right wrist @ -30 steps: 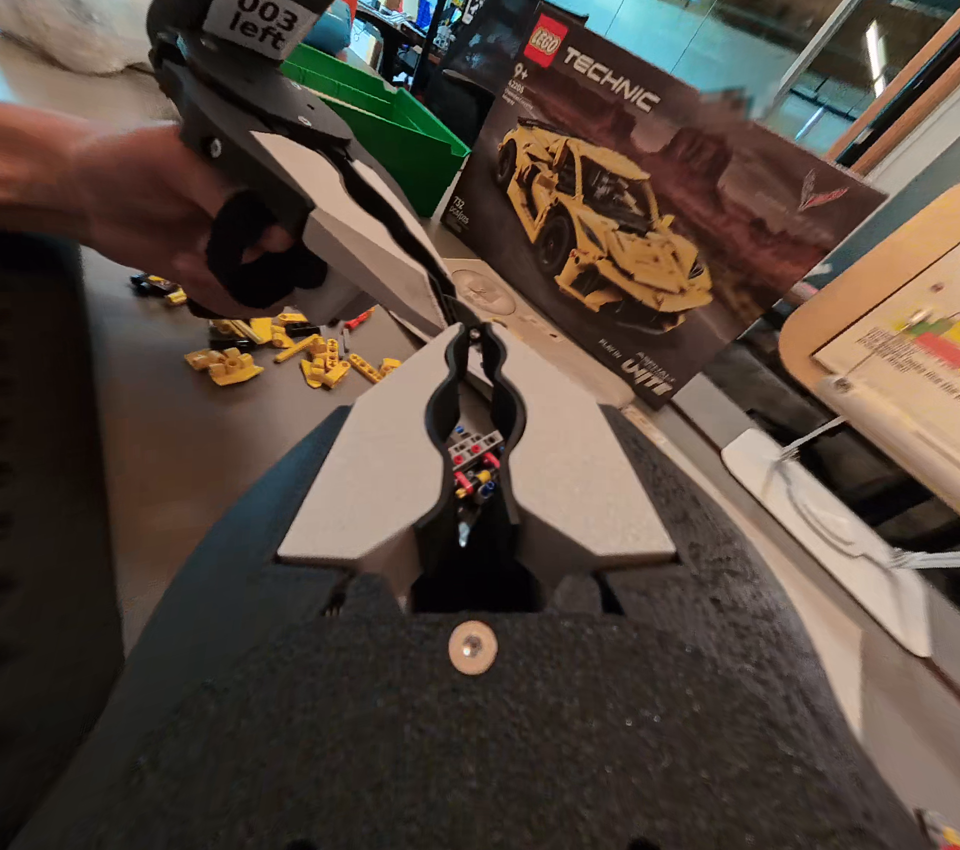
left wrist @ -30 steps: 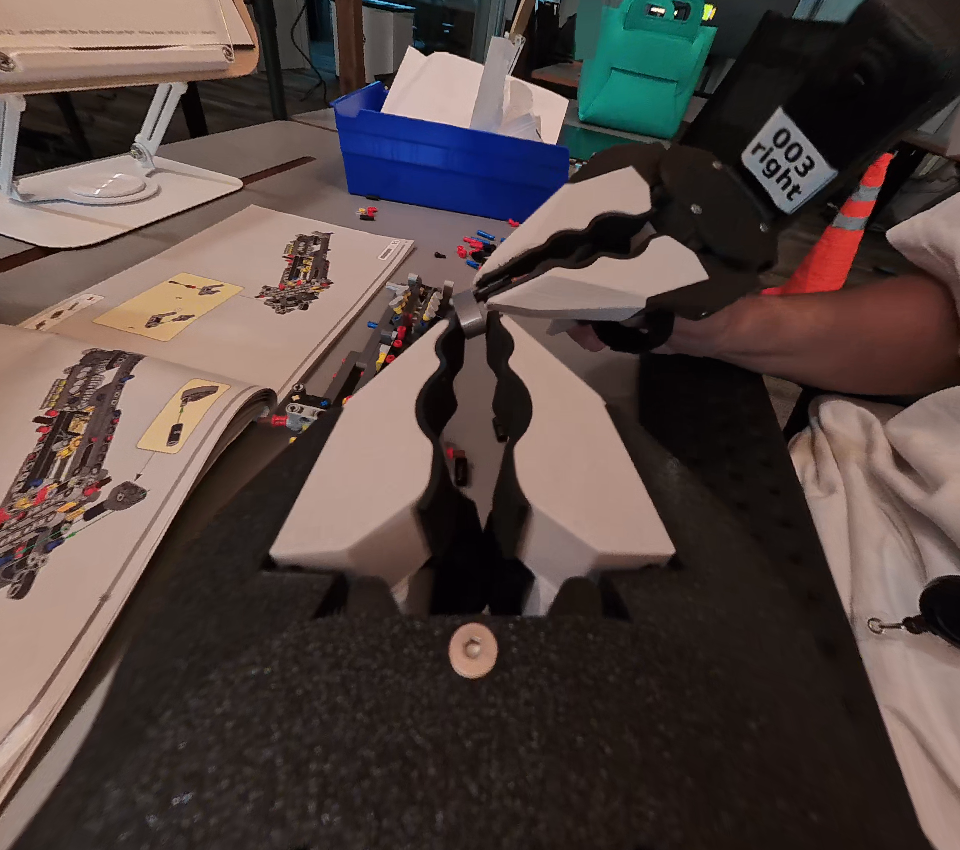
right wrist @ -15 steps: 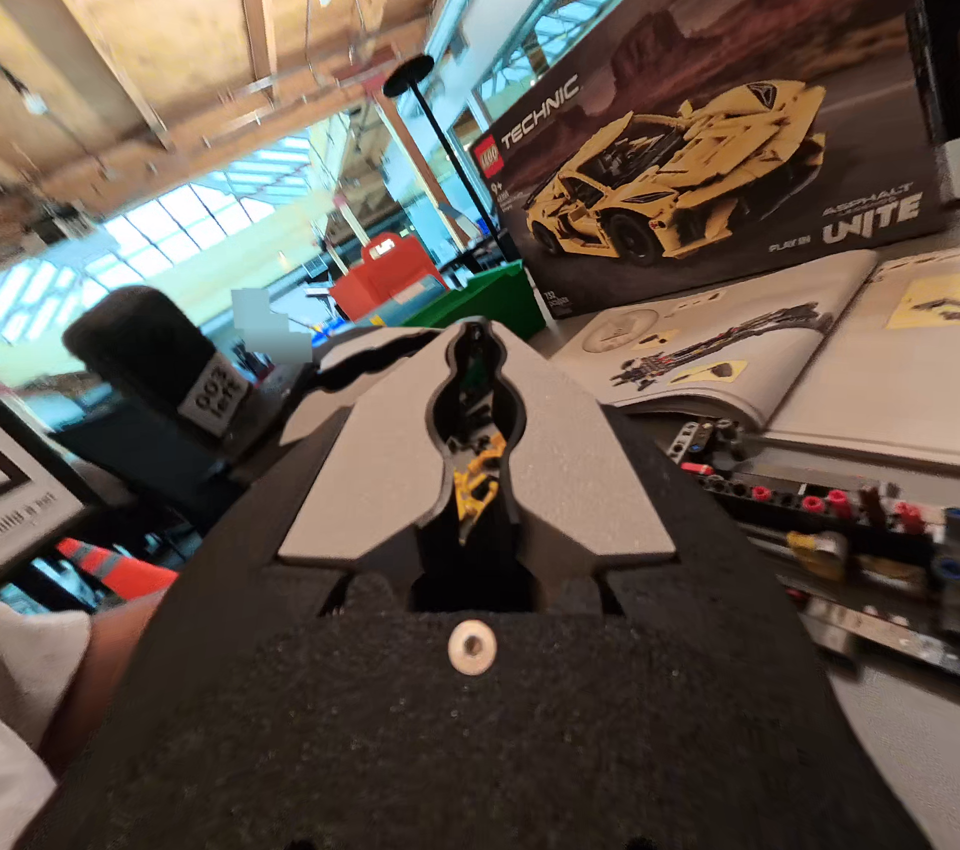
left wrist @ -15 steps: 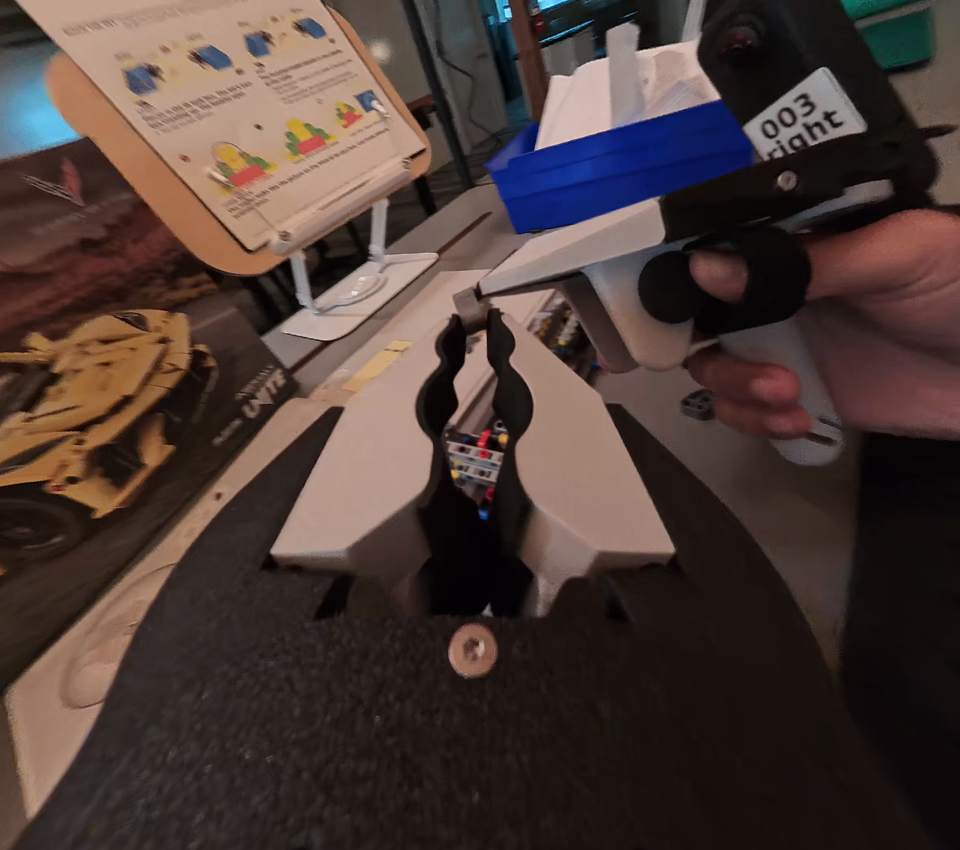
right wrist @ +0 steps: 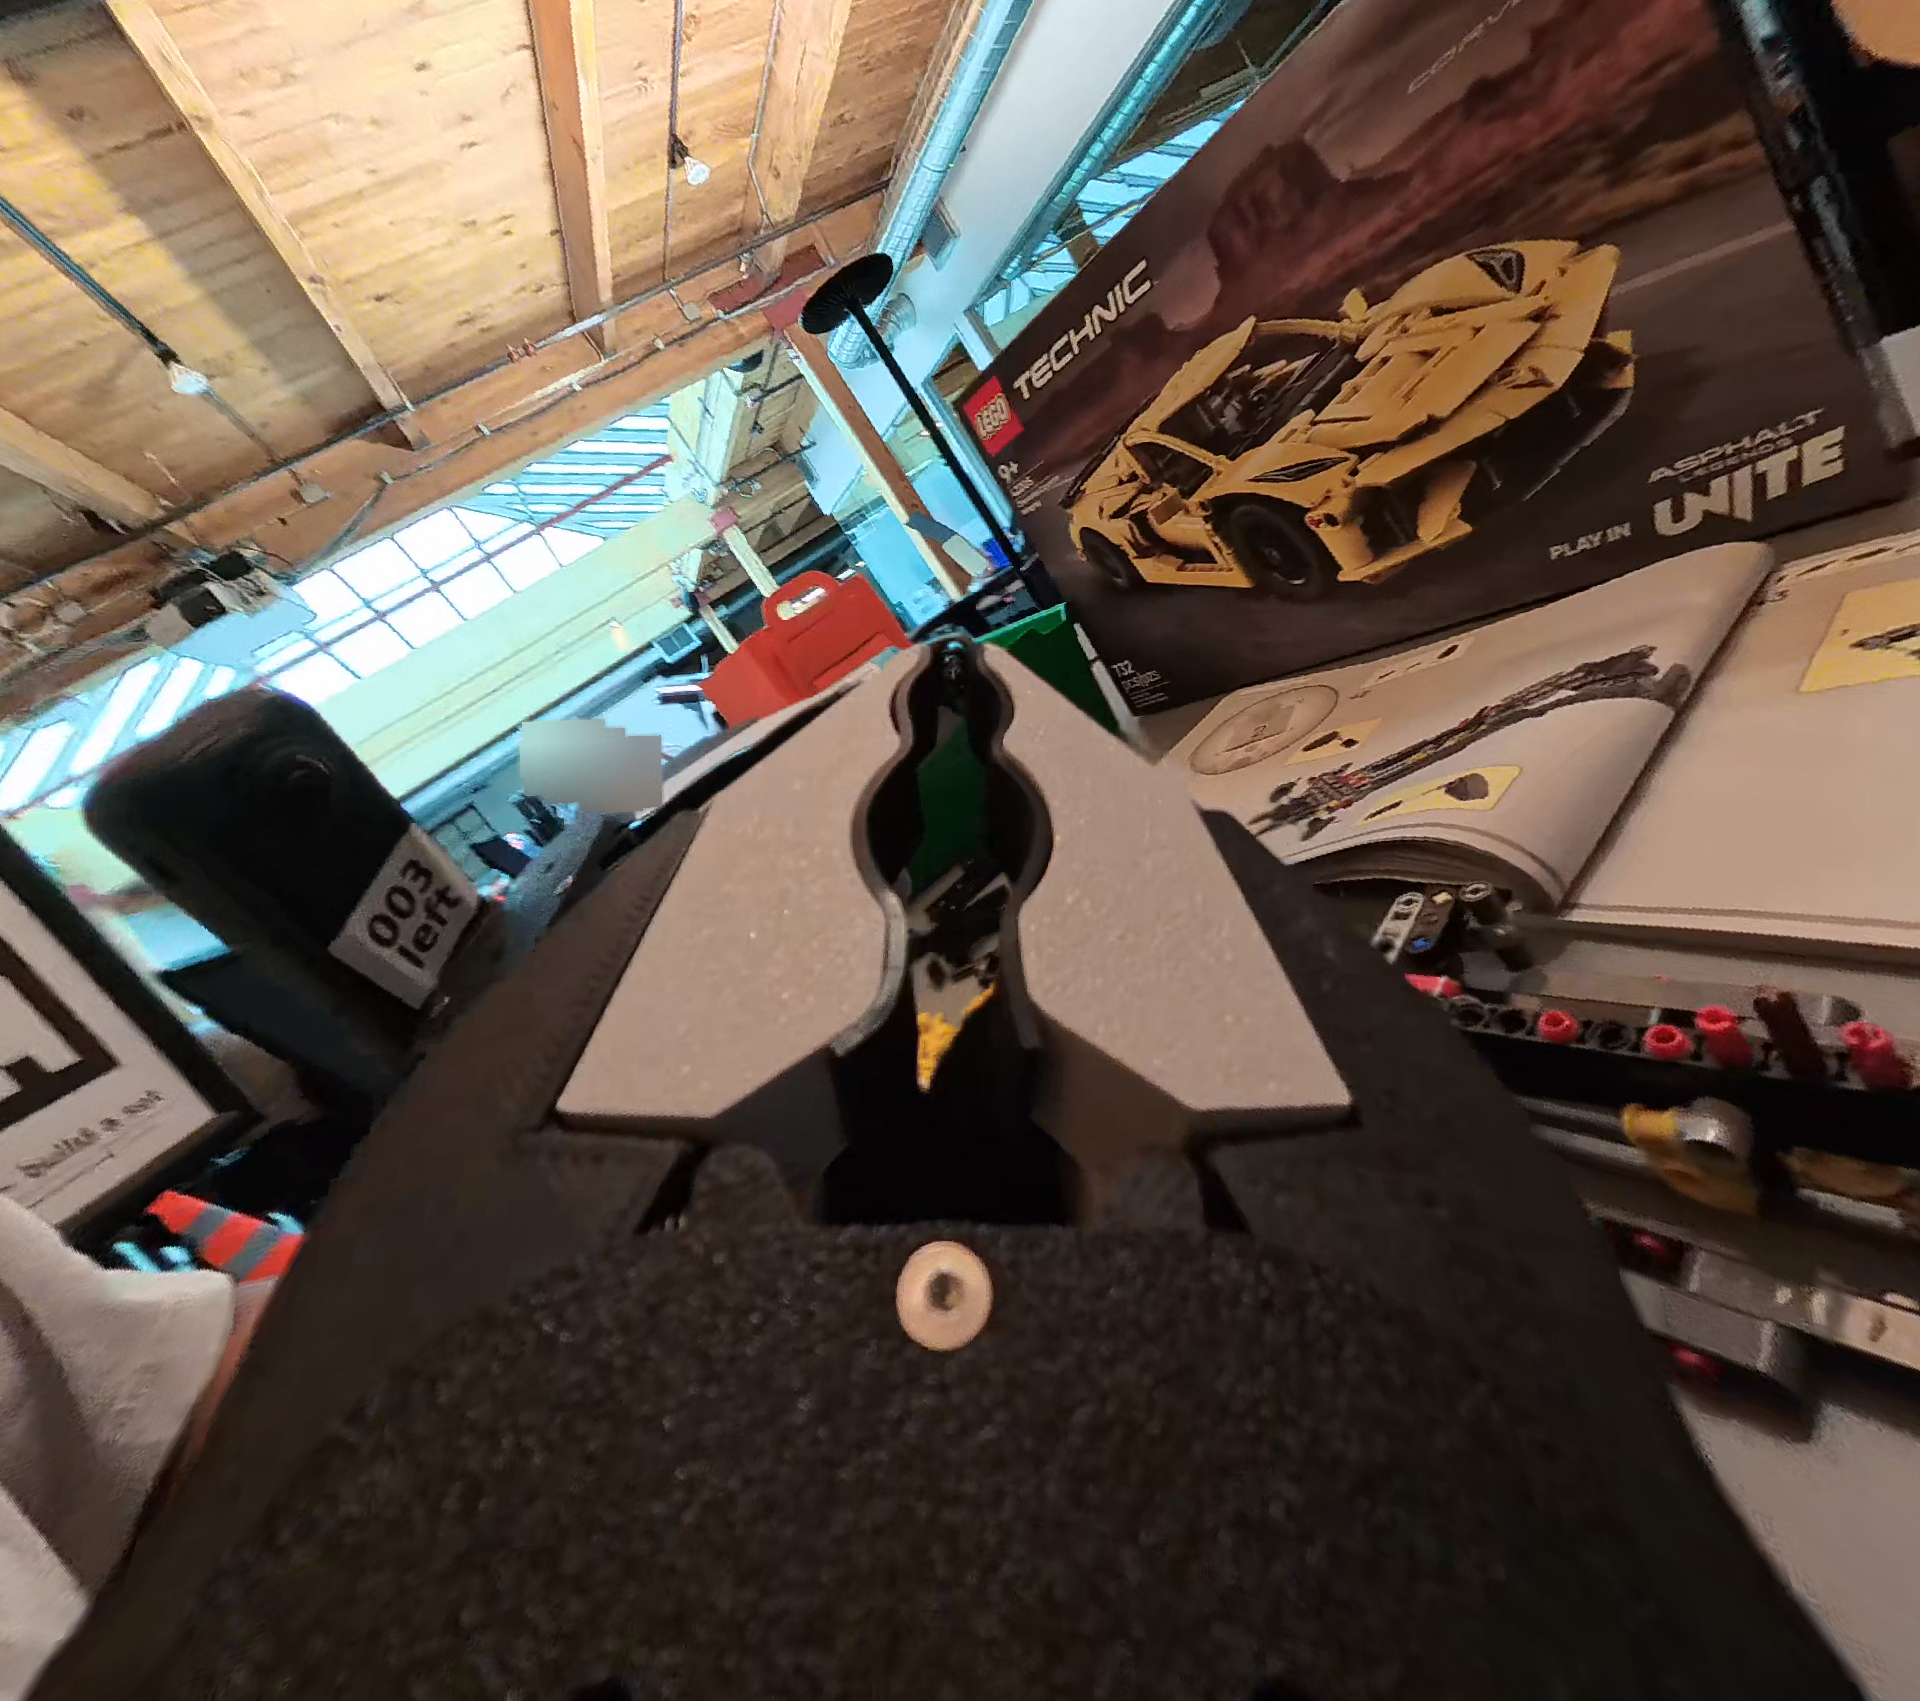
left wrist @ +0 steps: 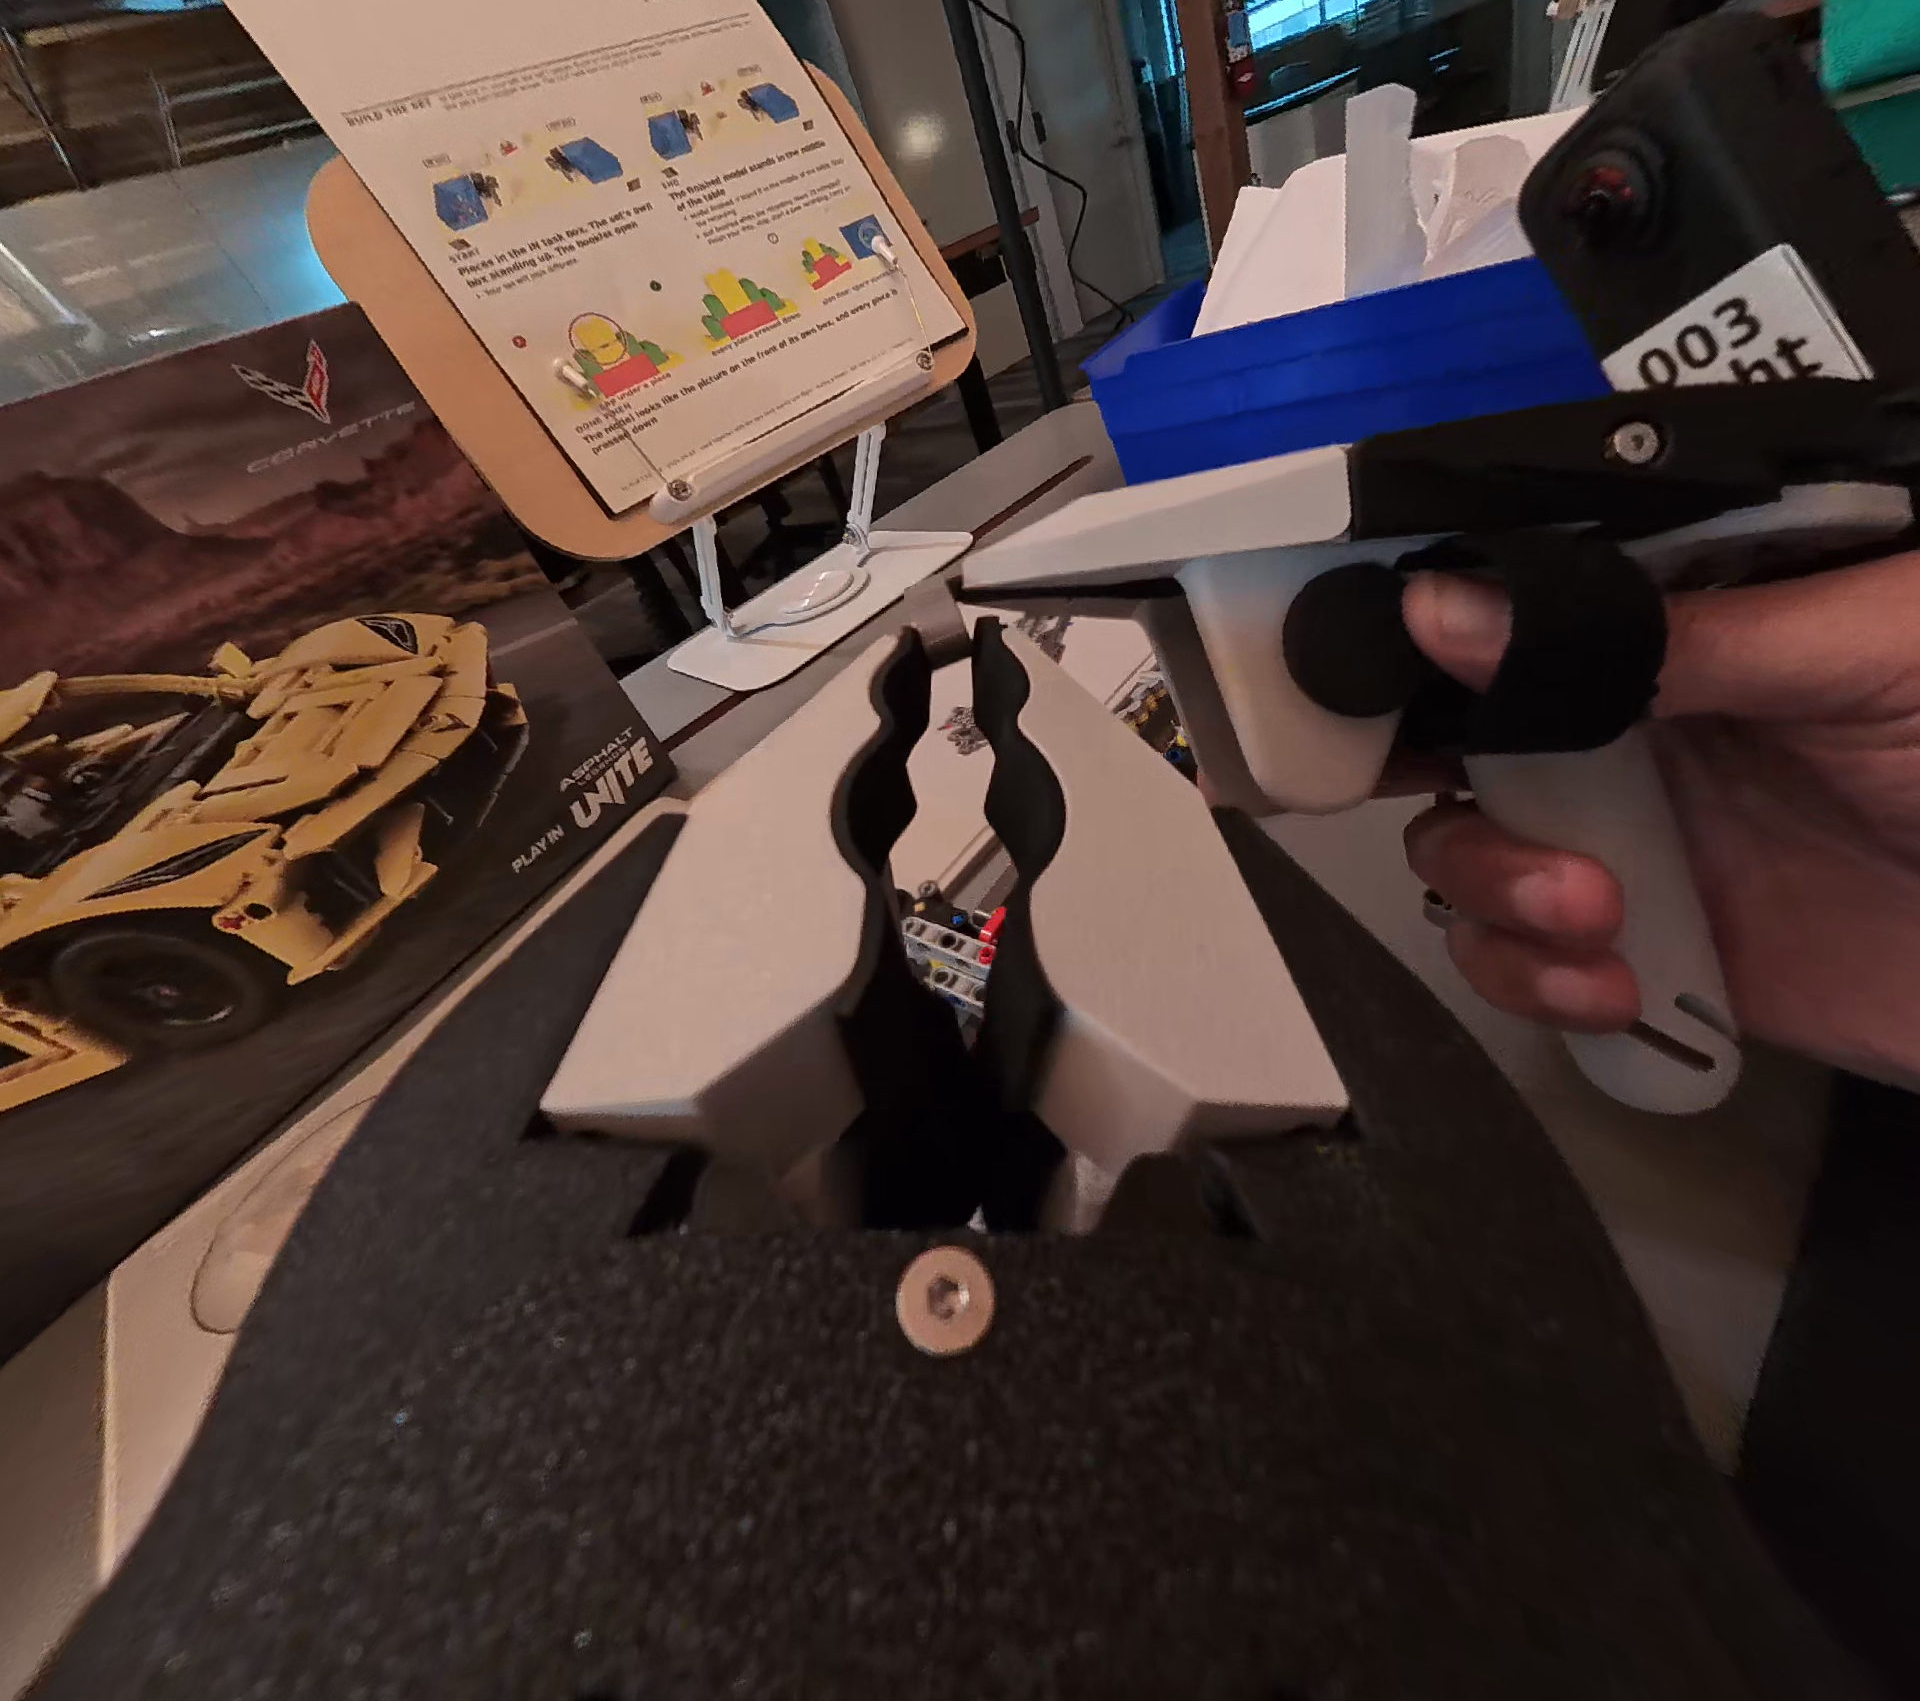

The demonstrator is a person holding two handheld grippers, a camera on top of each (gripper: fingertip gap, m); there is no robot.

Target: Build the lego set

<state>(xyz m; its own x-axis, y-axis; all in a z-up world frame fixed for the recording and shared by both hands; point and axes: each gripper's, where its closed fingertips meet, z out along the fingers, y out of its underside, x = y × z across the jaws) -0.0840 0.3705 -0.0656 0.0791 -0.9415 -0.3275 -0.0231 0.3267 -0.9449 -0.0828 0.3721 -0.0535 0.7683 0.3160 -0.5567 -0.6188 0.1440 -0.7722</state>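
My left gripper [left wrist: 945, 641] is nearly shut, with a small grey piece [left wrist: 937, 618] at its fingertips. My right gripper [left wrist: 964, 593] comes in from the right, held by a hand. Its jaws are shut and its tip meets the same grey piece. In the right wrist view the right gripper [right wrist: 951, 666] is shut with something small and dark between its tips. The left gripper's body [right wrist: 312, 862] is at the left. The partly built black chassis with red pins [right wrist: 1662, 1049] lies on the table at the right. It also shows between the left fingers [left wrist: 951, 945].
The set's box with a yellow car [right wrist: 1403, 404] stands behind the open instruction booklet [right wrist: 1507, 716]. The box [left wrist: 260, 716] is to the left of a sheet on a white stand [left wrist: 623, 197] and a blue bin with paper [left wrist: 1330, 373]. Yellow pieces [right wrist: 940, 1028] show between the right fingers. Left and right tips are no more than a few centimetres apart.
Both grippers have stayed tip to tip on the grey piece while turning. The left view swung left toward the box and stand. The right view tilted up toward the ceiling.
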